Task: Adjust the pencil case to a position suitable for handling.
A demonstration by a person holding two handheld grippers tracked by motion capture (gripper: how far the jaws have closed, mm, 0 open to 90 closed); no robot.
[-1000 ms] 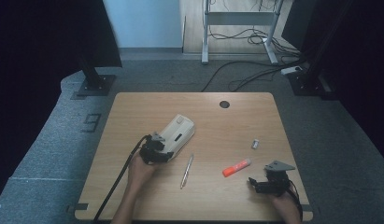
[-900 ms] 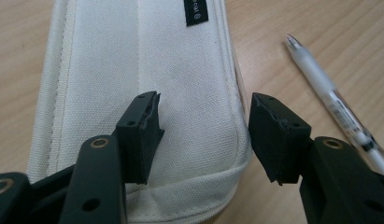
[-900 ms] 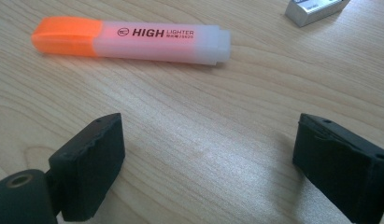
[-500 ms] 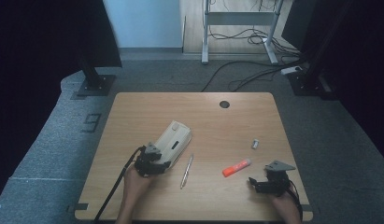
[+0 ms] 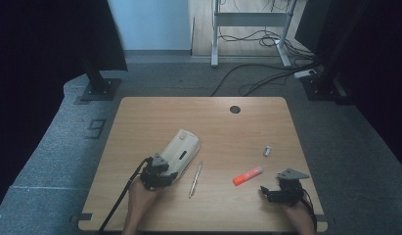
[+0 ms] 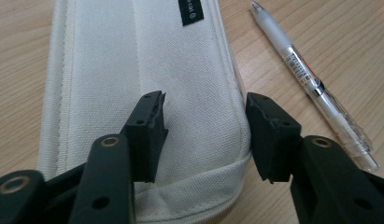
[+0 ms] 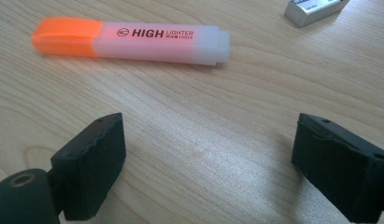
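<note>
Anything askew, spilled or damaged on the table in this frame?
Nothing stands out. The white pencil case lies diagonally, with the pen, highlighter and eraser loose but intact; nothing spilled.

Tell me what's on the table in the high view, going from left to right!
Left tongs → white pencil case → pen → orange highlighter → small eraser → right tongs.

The cream woven-cloth pencil case (image 6: 133, 93) looks matt and ribbed; the clear plastic pen (image 6: 316, 88) shines glossy; the light wood-grain table (image 7: 203, 121) looks smooth.
</note>
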